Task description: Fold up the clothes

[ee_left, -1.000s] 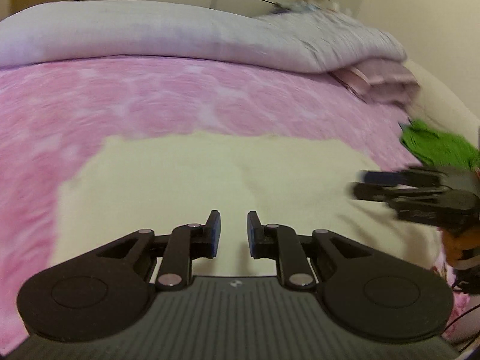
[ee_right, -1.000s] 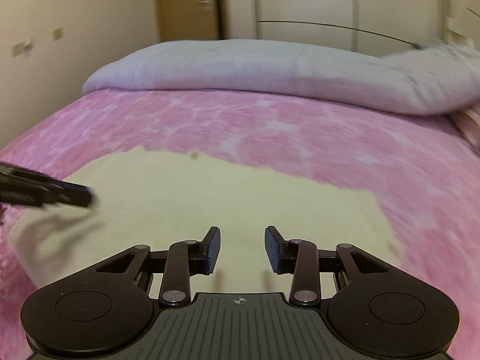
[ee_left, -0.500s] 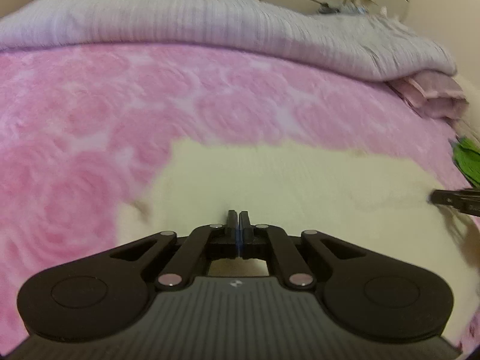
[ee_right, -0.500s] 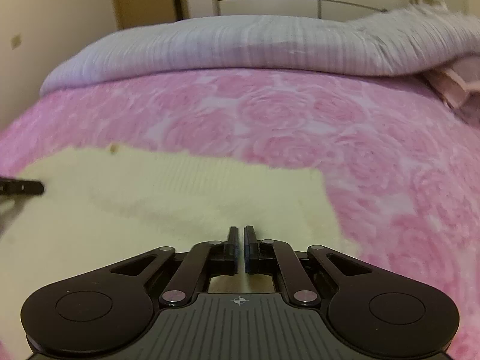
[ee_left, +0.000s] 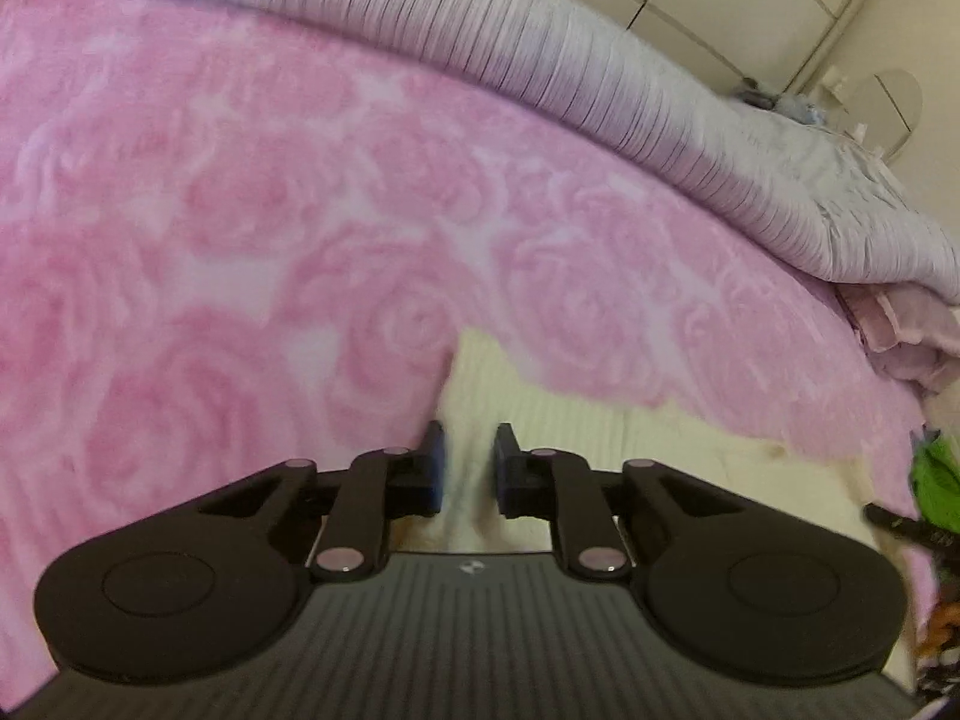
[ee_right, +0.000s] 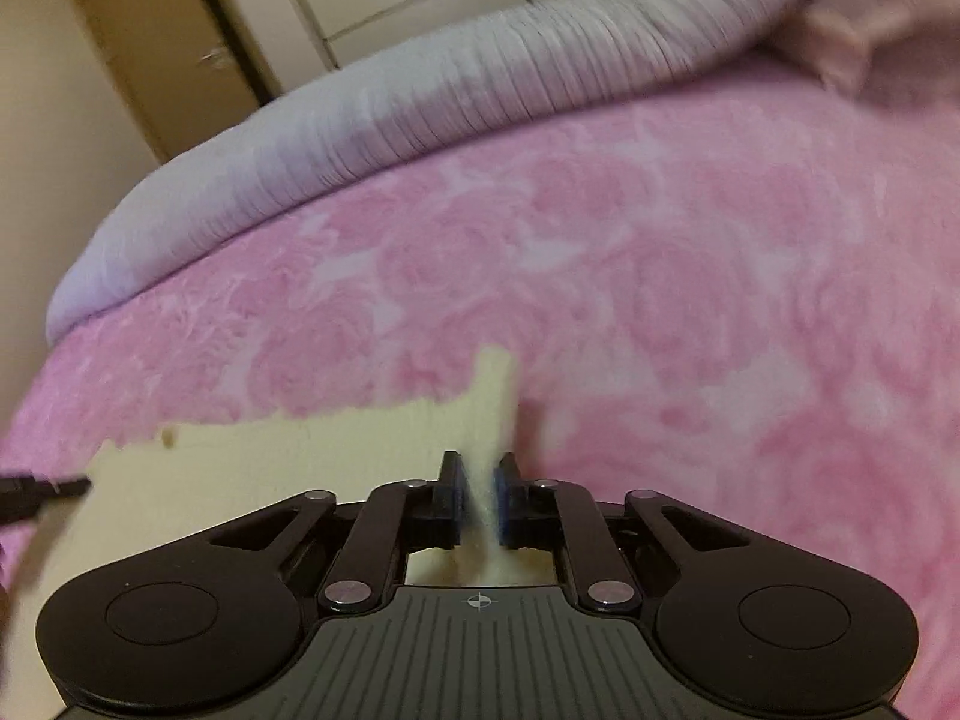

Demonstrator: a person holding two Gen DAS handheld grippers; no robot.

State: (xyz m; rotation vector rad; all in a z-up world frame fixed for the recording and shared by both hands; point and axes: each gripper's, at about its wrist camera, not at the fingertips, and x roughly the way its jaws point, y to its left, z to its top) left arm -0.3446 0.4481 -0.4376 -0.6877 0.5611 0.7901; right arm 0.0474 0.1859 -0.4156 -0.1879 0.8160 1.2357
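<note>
A cream knit cloth (ee_left: 660, 450) lies on the pink rose-patterned blanket (ee_left: 240, 240), low in both views. My left gripper (ee_left: 469, 468) is shut on the cloth's left corner. Cream fabric fills the narrow gap between its jaws and a peak of it sticks out past the tips. My right gripper (ee_right: 478, 492) is shut on the right corner of the cloth (ee_right: 270, 480) in the same way, with a raised peak ahead of it. Each gripper's tip shows at the edge of the other's view. The cloth's near part is hidden under the grippers.
A ribbed lavender duvet (ee_left: 540, 54) is rolled along the far side of the bed. Folded pinkish fabric (ee_left: 900, 324) and a green garment (ee_left: 936, 480) sit at the right. A door (ee_right: 162, 60) and a wardrobe stand behind the bed.
Both grippers closed on the cloth's near edge, then rose and tilted outward. The held corners have lifted into peaks, the jaws now sit slightly wider, and less of the cloth is in view.
</note>
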